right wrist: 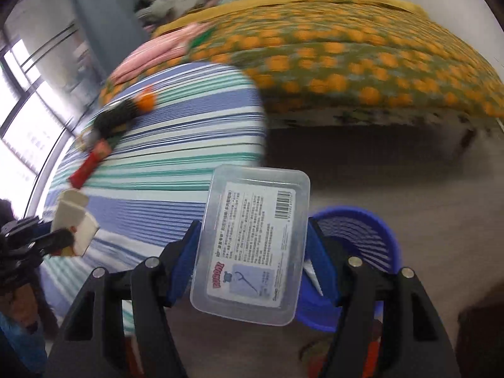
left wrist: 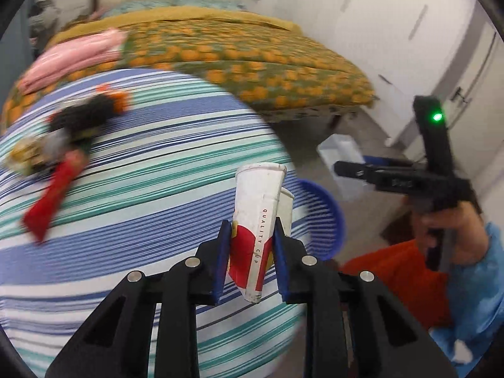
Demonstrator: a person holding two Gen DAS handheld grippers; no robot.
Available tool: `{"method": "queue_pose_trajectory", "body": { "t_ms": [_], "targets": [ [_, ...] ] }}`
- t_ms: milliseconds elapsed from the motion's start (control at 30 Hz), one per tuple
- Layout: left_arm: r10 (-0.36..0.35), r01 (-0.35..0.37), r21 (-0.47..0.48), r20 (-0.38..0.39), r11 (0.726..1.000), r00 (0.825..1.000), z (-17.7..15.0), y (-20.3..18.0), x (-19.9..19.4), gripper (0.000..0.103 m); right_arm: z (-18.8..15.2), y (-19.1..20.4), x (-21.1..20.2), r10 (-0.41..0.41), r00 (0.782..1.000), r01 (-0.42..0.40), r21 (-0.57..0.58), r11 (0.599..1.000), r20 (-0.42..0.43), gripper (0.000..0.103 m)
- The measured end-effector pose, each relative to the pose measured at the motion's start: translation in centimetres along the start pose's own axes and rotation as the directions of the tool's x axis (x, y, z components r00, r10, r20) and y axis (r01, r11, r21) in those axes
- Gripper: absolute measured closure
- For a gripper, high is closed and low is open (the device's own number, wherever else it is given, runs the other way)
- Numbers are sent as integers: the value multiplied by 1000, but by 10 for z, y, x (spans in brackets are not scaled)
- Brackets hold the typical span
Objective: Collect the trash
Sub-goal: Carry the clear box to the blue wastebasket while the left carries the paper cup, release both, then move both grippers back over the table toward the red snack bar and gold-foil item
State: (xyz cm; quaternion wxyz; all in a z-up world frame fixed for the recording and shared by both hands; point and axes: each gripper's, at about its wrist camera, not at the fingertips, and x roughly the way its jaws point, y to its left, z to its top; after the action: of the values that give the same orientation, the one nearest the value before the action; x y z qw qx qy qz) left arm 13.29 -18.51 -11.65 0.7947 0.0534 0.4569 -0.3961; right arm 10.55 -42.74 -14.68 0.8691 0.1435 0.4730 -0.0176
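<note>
My left gripper is shut on a flattened white and red paper cup, held over the edge of the striped round table. My right gripper is shut on a clear plastic box with a printed label, held above the floor. A blue ribbed basket stands on the floor just beyond and right of the box, and the basket also shows behind the cup. More trash lies blurred on the far left of the table: a red wrapper and a dark bundle.
A bed with an orange-patterned blanket stands behind the table, with a folded pink cloth on it. A white bin sits on the floor near white wardrobe doors. The person's blue sleeve is at the right.
</note>
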Motion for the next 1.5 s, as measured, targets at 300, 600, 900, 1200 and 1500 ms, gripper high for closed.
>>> {"method": "queue_pose_trajectory", "body": {
  "t_ms": [300,600,900,1200,1500],
  "targets": [
    [-84,88,44,-97,995,992,27,-98,102,77,-16,-103,6,-117,993,115,139,984,8,39],
    [-69,74,22,-159,997,985,24,-118,186,75,-24,-139,22,-129,991,131,178,975,-23,39],
    [-47,50,24,-114,998,992,20,-116,208,27,-17,-156,13,-161,985,144,240,960,54,20],
    [-81,76,73,67,994,994,9,-121,113,5,-18,-141,-21,-210,954,164,214,963,213,16],
    [14,-16,14,131,1000,991,-15,-64,44,5,-20,-74,-36,-232,896,233,44,972,378,9]
  ]
}}
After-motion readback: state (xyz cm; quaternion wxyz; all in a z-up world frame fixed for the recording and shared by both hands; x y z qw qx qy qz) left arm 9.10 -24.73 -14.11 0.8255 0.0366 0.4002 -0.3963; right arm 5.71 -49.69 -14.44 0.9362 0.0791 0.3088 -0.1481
